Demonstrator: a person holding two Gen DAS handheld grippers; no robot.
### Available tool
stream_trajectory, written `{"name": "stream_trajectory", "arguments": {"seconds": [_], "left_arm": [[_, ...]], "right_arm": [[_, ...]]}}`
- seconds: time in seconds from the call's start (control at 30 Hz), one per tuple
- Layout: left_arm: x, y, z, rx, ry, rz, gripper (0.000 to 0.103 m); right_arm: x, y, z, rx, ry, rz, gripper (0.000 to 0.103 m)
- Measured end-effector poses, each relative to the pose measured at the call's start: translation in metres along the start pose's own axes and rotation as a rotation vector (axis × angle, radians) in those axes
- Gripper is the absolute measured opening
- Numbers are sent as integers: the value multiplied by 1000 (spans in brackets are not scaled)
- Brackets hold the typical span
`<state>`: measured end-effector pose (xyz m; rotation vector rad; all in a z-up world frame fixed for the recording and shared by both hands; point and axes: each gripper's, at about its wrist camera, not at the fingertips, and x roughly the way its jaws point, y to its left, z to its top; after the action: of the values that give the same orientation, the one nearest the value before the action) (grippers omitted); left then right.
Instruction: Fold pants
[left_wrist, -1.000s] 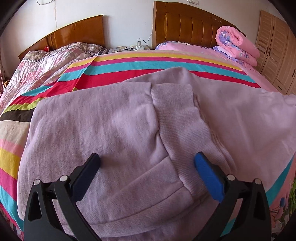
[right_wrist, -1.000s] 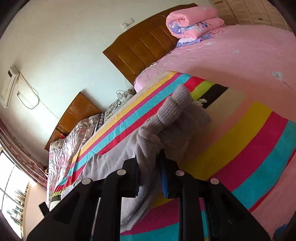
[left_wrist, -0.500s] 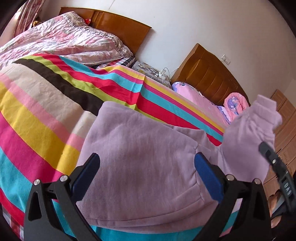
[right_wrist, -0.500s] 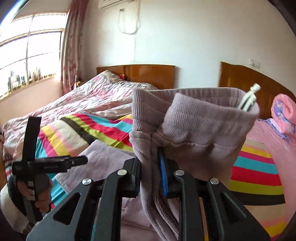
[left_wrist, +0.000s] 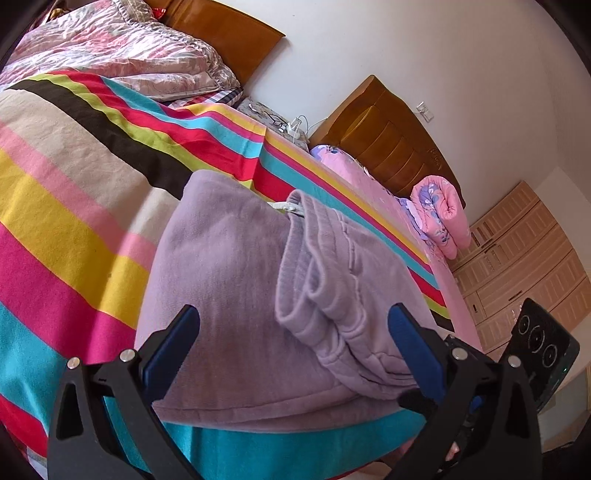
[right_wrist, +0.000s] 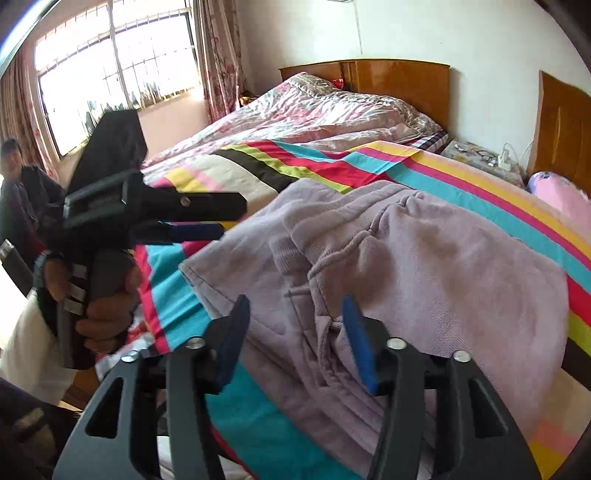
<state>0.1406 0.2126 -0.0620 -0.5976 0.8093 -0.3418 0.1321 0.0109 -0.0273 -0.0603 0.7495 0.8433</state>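
The lilac pants (left_wrist: 258, 295) lie folded on the striped blanket (left_wrist: 74, 206) at the near edge of the bed, ribbed waistband on top. The left gripper (left_wrist: 291, 350) and right gripper (right_wrist: 295, 332) hover just above them, fingers spread, holding nothing.

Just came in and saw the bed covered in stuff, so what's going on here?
A person with a handheld tool in each hand is folding lilac pants on a striped blanket. The pants lie doubled over, waistband end on top. Both the left tool and right tool are open above the fabric, gripping nothing.
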Motion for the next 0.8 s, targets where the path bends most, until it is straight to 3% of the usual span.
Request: {"name": "stream_trajectory", "arguments": {"seconds": [0.03,0.07,0.17,0.23,0.4,0.53,0.57,0.63,0.8], "left_arm": [[5,0,-1,-1,14,-8,102],[10,-1,-3,0,25,-11,102],[17,2,-3,-20,20,4,102],[12,4,-2,-35,2,0,102],[-5,13,-2,-59,-41,33,102],[-11,17,-6,-69,-47,33,102],[-11,18,-7,-69,-46,32,102],[-10,20,-7,-70,-45,31,102],[-21,23,-8,-67,-71,38,102]], "right_arm": [[-7,2,3,-21,-8,9,78],[-10,5,6,-51,-3,-9,72],[2,-2,20,-95,61,-112,39],[22,-7,24,-121,156,-157,34],[63,-2,8,-169,295,-125,35],[69,-5,2,-150,283,-150,34],[68,-5,1,-158,269,-179,22],[64,-4,6,-179,240,-197,11],[30,24,30,-248,141,-214,10]]}}
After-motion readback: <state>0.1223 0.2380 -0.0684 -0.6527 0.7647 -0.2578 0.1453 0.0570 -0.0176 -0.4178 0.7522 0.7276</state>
